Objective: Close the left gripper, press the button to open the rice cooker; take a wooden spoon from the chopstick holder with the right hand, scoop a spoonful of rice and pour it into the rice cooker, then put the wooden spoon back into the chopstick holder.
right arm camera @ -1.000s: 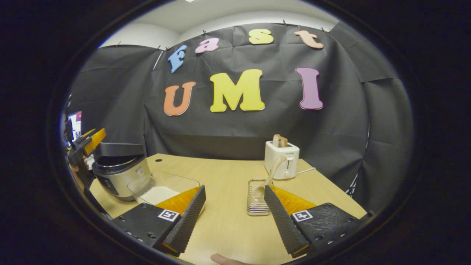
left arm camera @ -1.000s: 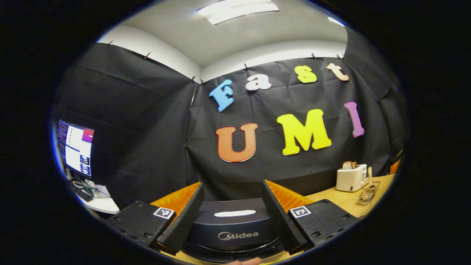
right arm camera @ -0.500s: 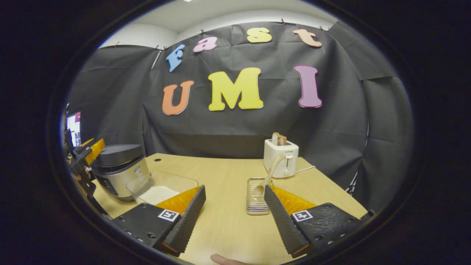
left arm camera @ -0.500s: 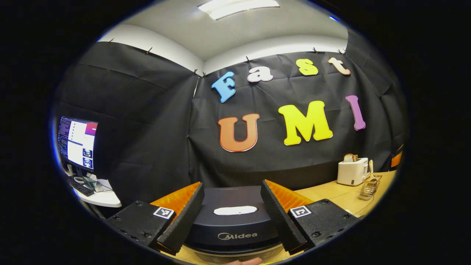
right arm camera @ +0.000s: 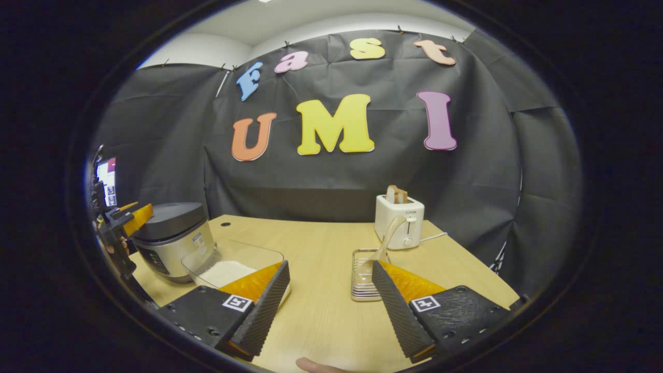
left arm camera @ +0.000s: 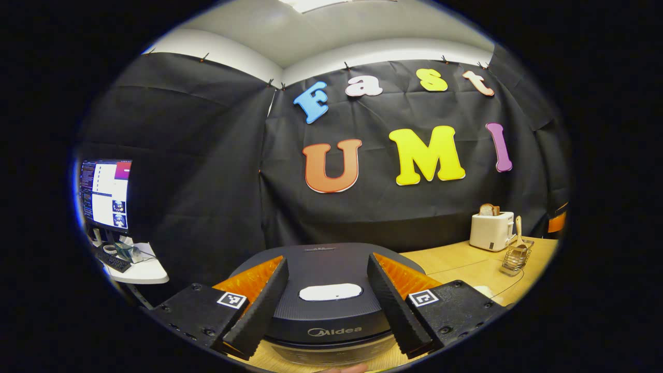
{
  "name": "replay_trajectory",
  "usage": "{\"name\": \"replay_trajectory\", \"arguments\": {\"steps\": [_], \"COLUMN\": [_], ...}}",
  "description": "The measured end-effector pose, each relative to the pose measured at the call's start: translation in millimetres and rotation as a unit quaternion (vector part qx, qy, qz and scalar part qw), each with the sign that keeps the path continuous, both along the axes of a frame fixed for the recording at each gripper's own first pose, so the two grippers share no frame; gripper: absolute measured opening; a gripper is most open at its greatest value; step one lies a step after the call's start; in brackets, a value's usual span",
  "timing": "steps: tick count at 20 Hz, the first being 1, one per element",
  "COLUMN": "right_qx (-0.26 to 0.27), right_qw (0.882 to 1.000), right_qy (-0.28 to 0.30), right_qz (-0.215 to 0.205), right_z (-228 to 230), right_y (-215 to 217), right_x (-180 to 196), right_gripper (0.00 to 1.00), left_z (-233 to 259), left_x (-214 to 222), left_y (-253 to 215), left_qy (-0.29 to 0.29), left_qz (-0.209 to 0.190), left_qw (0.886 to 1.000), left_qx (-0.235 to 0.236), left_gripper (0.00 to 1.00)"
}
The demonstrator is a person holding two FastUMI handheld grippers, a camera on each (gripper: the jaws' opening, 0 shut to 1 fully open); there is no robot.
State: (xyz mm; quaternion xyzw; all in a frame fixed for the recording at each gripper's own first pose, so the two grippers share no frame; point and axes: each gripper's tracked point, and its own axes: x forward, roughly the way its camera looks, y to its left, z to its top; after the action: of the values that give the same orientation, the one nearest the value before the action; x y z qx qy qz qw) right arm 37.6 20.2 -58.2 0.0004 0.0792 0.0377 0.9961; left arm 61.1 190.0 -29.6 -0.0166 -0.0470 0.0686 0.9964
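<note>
Claw fingers of the left claw [left arm camera: 323,305] are held spread above the rice cooker [left arm camera: 326,290]; the right claw [right arm camera: 329,311] is likewise spread. A light, stiff wooden spoon [right arm camera: 386,241], leaning in the chopstick holder [right arm camera: 362,285] on the surface [right arm camera: 321,259], is best pinched at its handle.

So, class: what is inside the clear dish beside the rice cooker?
White rice lies in a low heap in the clear dish. The right gripper has a finger that covers the dish's near corner, so what is there cannot be seen.
</note>
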Motion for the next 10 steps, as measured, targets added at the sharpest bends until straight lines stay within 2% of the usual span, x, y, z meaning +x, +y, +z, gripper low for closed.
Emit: {"name": "replay_trajectory", "arguments": {"steps": [10], "right_qx": [-0.007], "right_qw": [1.0], "right_qy": [-0.005], "right_qz": [0.002], "right_z": [3], "right_y": [2], "right_x": [-4], "right_gripper": [0.95], "left_z": [-8], "left_x": [-17], "left_y": [-2], "left_qy": [0.119], "left_qz": [0.02], "left_qw": [0.993], "left_qx": [-0.008], "left_gripper": [0.95]}}
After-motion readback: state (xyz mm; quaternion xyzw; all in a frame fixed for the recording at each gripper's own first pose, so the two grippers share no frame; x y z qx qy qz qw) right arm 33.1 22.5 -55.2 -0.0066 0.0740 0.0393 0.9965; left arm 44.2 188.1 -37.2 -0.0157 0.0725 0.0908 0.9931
